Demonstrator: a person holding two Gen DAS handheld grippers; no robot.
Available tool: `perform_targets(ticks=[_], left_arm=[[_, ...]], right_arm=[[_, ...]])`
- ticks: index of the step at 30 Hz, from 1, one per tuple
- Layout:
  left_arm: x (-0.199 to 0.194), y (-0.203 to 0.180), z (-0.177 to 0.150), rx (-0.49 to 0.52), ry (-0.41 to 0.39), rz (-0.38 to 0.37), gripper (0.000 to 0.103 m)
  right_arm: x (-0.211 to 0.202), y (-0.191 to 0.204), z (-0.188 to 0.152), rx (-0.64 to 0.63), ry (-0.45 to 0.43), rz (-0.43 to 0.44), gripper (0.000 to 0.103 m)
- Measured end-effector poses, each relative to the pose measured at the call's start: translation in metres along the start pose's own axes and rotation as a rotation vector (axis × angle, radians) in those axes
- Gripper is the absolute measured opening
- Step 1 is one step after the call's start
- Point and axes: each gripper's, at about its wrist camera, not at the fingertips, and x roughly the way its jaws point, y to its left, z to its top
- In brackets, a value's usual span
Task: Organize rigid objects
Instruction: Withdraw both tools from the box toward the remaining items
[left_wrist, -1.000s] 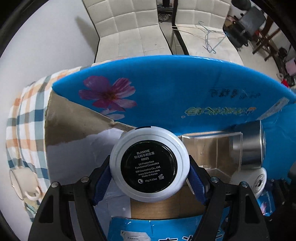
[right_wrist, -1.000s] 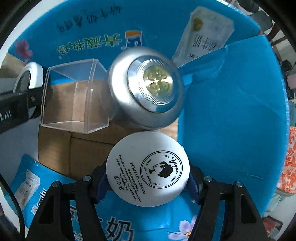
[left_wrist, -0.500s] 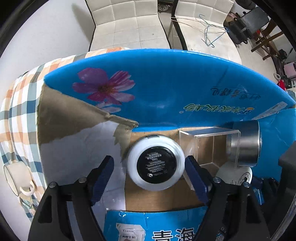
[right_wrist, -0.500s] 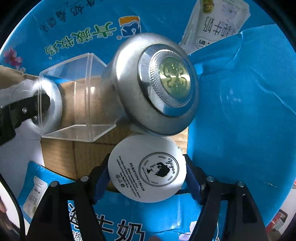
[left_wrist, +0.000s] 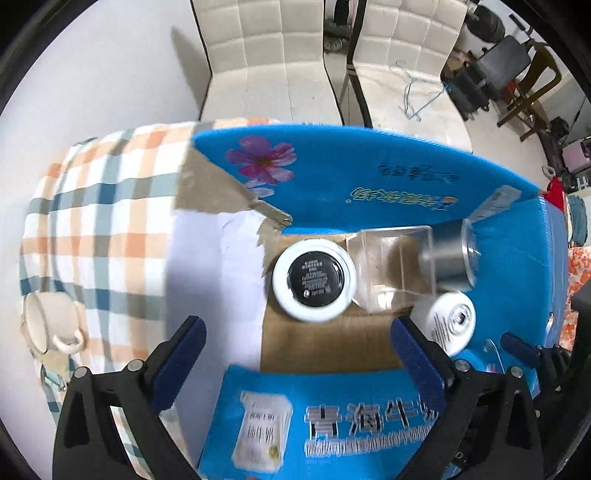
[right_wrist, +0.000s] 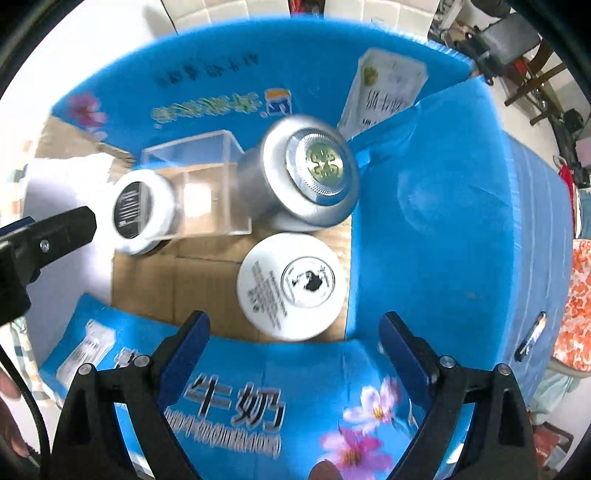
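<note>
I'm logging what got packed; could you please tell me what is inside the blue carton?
Inside the blue carton: a black-labelled white jar, a clear plastic box, a silver jar and a white cream jar. Beneath them, the cardboard floor is covered.

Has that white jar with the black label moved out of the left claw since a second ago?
Yes. The white jar now sits on the box floor beside the clear cube, while the left gripper, jaws opening, has pulled up away from it.

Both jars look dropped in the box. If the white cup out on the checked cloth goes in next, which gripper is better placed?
Left, probably. The white cup lies just left of the left gripper, whose opening jaws hold nothing. The right wrist view doesn't show it.
</note>
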Motion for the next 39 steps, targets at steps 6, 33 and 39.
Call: perform_targets(ticks=[6, 33, 39], left_arm=[[-0.052, -0.003, -0.038, 0.02, -0.107, 0.029, 0.102], [-0.193, -0.034, -0.129, 0.018, -0.39, -0.015, 0.102], [-0.176, -0.098, -0.14, 0.069, -0.386, -0.061, 0.102]], right_arm=[[-0.053, 0.0, -0.032, -0.016, -0.098, 0.013, 0.095], [-0.202, 0.021, -0.16, 0.02, -0.364, 0.141, 0.095], [-0.179, -0.064, -0.183, 0.145, -0.318, 0.103, 0.095]])
